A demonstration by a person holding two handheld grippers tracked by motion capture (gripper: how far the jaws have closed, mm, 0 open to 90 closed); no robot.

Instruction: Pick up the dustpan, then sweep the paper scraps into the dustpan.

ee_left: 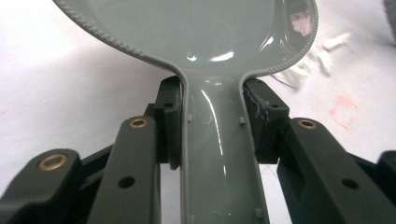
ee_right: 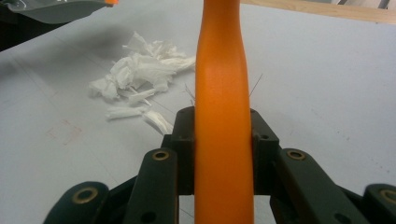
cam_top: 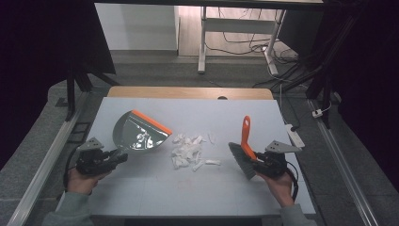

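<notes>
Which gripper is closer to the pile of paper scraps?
Right gripper, though only slightly. It holds the brush just right of the paper scraps; left gripper holds the dustpan farther left.

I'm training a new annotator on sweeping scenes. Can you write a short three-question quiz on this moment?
1. True or false: the left gripper is shut on the dustpan by its handle.
2. What does the right gripper hold? A) a sponge B) the brush C) a cup
3. What lies on the table between dustpan and brush?

Key
1. True; the jaws press both sides of the grey handle.
2. B, by its orange handle.
3. A small heap of white paper scraps.
</notes>
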